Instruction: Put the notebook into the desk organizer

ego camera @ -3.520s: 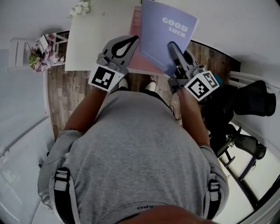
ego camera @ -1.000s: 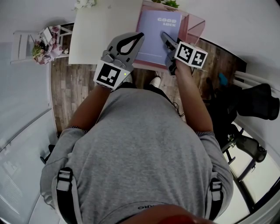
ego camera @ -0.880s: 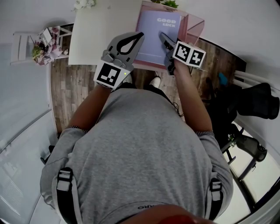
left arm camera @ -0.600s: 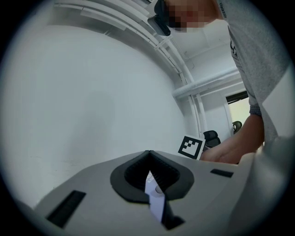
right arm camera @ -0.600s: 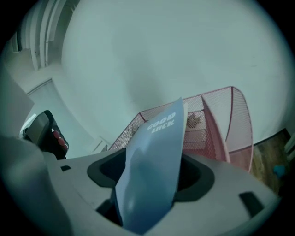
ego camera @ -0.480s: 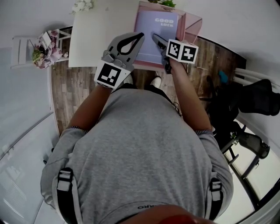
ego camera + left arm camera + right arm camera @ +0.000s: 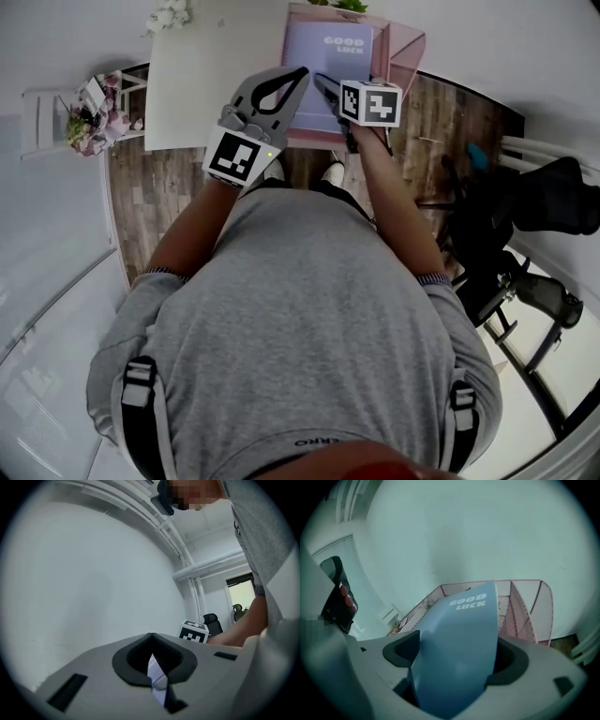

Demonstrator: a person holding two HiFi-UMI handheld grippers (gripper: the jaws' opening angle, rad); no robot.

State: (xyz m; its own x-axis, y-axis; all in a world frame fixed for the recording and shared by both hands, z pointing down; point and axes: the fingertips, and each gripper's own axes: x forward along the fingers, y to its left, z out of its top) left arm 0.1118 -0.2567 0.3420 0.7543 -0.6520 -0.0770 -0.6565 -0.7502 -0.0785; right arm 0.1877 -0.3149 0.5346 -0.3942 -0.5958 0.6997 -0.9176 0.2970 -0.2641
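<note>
Opening right claw (image 7: 328, 92): jaws spreading, blue notebook (image 7: 330, 54) between them, and the pads look clear of the cover in the right gripper view. The notebook runs forward from that claw, "GOOD LUCK" end farthest from it, leaning inside the pink mesh desk organizer (image 7: 406, 52). Mesh walls show ahead of the claw and off to its right. Left claw (image 7: 298, 75): tips pressed together, nothing pinched, parked just left of the right claw, near the notebook's left edge. The white surface (image 7: 211, 80) lies left of the left claw and ahead of it. The person's grey shirt (image 7: 300, 328) fills the head view behind both claws.
</note>
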